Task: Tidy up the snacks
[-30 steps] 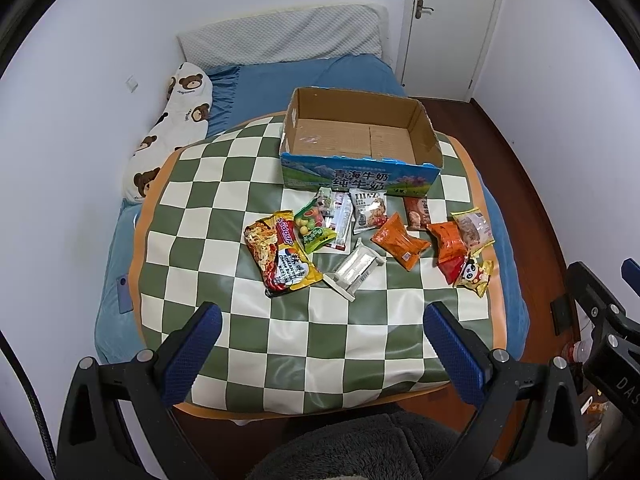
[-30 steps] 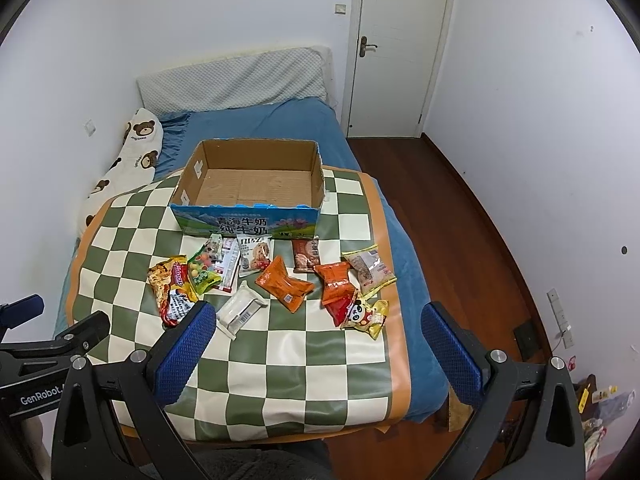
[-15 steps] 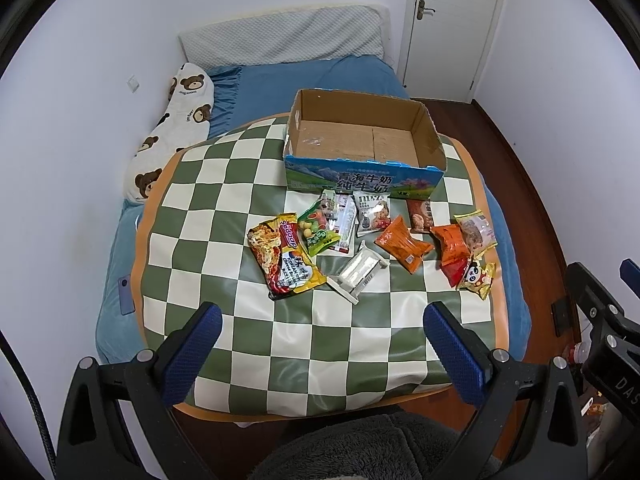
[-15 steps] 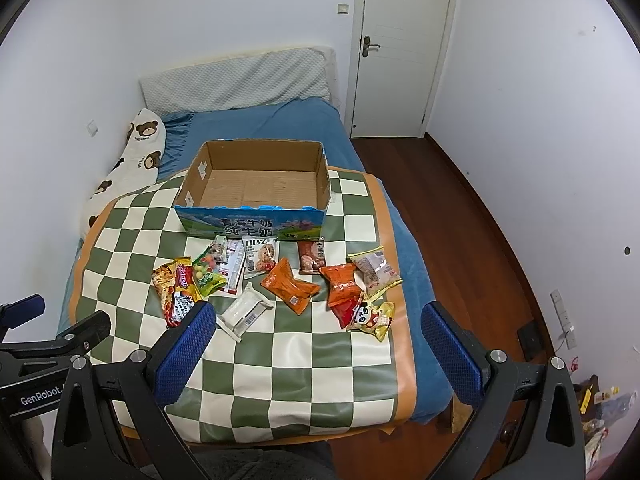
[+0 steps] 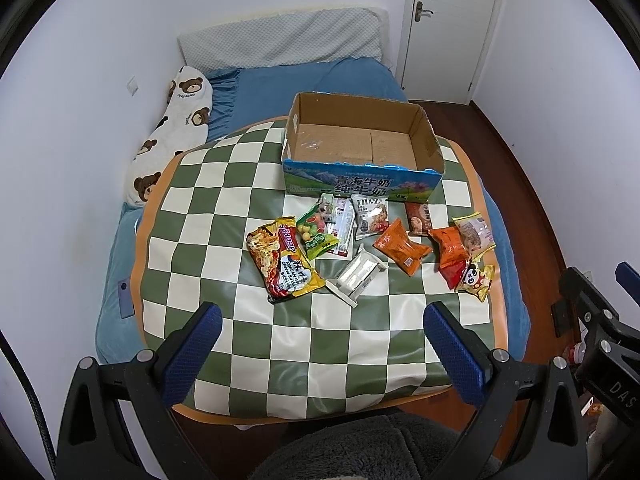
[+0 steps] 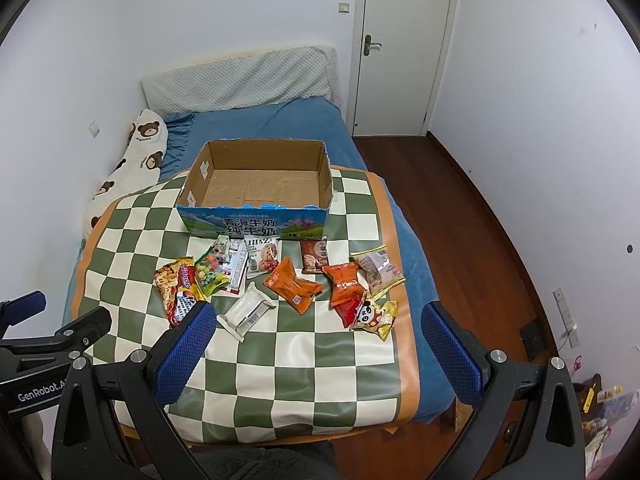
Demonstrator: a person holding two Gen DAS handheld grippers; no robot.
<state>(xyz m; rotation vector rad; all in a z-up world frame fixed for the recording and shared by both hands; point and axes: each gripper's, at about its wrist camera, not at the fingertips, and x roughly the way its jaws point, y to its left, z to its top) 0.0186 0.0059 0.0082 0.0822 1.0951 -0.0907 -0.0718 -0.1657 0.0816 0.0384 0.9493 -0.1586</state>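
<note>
Since both left tongs (image 5: 320, 340) and right tongs (image 6: 316, 340) hang spread and empty, we judge the light, crinkly snack packets (image 5: 402, 248) ahead best pinched by their sealed edges.

White walls (image 6: 200, 40) enclose a blue bed (image 6: 272, 124) with a grey headboard cushion (image 6: 240, 78) at its far end, a white door (image 6: 404, 48) right of it, and dark wooden floor (image 6: 460, 208) alongside.

near checkered cloth (image 5: 320, 344) bare, snacks (image 5: 360, 244) crowded, seemingly overlapping
</note>
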